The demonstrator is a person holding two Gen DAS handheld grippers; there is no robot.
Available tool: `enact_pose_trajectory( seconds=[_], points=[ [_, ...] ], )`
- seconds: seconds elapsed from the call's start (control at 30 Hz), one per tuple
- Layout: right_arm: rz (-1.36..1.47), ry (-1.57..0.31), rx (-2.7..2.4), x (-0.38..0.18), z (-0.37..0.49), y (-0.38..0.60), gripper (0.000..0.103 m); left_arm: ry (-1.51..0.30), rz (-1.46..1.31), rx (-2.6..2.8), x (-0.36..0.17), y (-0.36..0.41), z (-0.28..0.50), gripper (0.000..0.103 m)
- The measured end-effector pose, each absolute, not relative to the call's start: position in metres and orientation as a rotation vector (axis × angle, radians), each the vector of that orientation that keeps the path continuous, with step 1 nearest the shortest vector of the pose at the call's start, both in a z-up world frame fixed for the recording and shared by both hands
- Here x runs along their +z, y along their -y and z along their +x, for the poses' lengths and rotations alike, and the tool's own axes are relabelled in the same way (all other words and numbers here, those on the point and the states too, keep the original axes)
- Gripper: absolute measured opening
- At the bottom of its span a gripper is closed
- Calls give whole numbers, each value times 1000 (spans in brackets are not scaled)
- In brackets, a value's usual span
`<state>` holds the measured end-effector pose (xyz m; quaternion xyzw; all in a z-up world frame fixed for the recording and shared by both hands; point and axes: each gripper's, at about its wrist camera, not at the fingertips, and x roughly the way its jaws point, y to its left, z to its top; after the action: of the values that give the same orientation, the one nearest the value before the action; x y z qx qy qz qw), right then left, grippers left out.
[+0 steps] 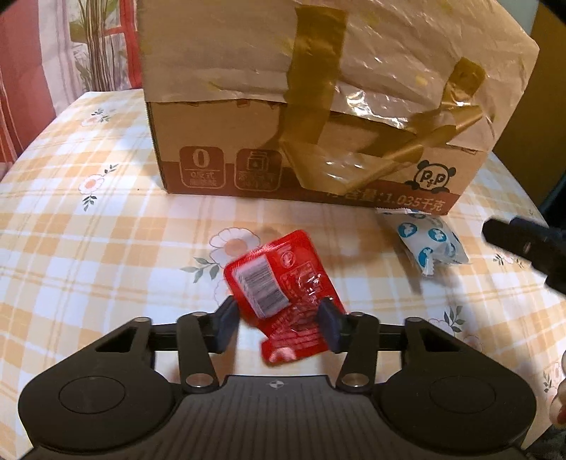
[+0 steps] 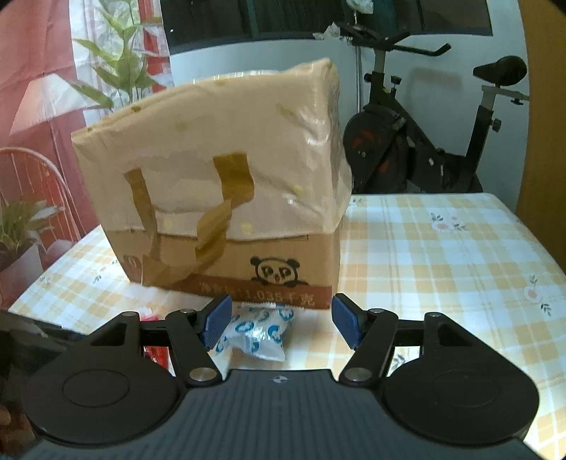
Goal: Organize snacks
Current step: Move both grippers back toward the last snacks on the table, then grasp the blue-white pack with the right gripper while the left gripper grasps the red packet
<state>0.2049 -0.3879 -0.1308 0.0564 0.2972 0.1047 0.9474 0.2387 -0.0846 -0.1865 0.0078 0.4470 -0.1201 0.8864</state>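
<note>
Checked tablecloth with flower print (image 2: 442, 247) spread over table. Exercise bike (image 2: 424, 141) seen behind table, against white wall. Leafy green plant (image 2: 123, 63) seen at back left, beside red-and-white curtain (image 1: 21, 88). Dark window (image 2: 318, 17) seen above.

Looks like a lived-in home room. Shows a table under a yellow-checked flowered tablecloth (image 2: 442, 247), an exercise bike (image 2: 424, 141) parked against the wall behind, leafy houseplants (image 2: 120, 67) beside a red printed curtain (image 2: 39, 88), and a taped, reused cardboard box (image 2: 226, 198) with a panda logo standing on the cloth.
</note>
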Motion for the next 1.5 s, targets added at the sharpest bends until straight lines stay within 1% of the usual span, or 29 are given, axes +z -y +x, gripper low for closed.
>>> enact_pose_trajectory(
  seconds=[0.1, 0.3, 0.37, 0.43, 0.6, 0.77, 0.83, 0.9, 1.03, 1.13, 1.17, 1.2, 1.5],
  points=[
    [117, -644, 228, -139, 208, 385, 66, -923, -1, -247, -187, 81, 240, 45],
    [96, -710, 278, -151, 226, 374, 67, -905, -28, -217, -188, 72, 242, 45],
    [84, -730, 284, -155, 237, 368, 71, -899, -41, -215, -188, 69, 243, 44],
    [77, -748, 290, -160, 248, 362, 78, -892, -54, -218, -189, 66, 242, 43],
    [51, -812, 287, -177, 275, 348, 78, -878, -65, -232, -190, 62, 239, 42],
    [29, -779, 249, -184, 265, 350, 68, -873, -60, -230, -191, 65, 237, 42],
    [29, -755, 250, -185, 255, 354, 61, -870, -50, -231, -191, 67, 237, 42],
    [26, -731, 245, -187, 246, 358, 59, -868, -52, -237, -191, 67, 236, 42],
    [23, -694, 265, -189, 234, 361, 58, -866, -46, -252, -191, 68, 235, 42],
    [15, -692, 272, -190, 235, 361, 58, -857, -60, -273, -190, 68, 234, 36],
    [16, -691, 273, -190, 234, 361, 58, -848, -59, -274, -189, 68, 233, 32],
    [19, -690, 274, -191, 234, 360, 58, -837, -54, -273, -187, 69, 232, 31],
    [67, -689, 288, -189, 233, 365, 58, -817, -67, -265, -181, 66, 231, 30]
  ],
)
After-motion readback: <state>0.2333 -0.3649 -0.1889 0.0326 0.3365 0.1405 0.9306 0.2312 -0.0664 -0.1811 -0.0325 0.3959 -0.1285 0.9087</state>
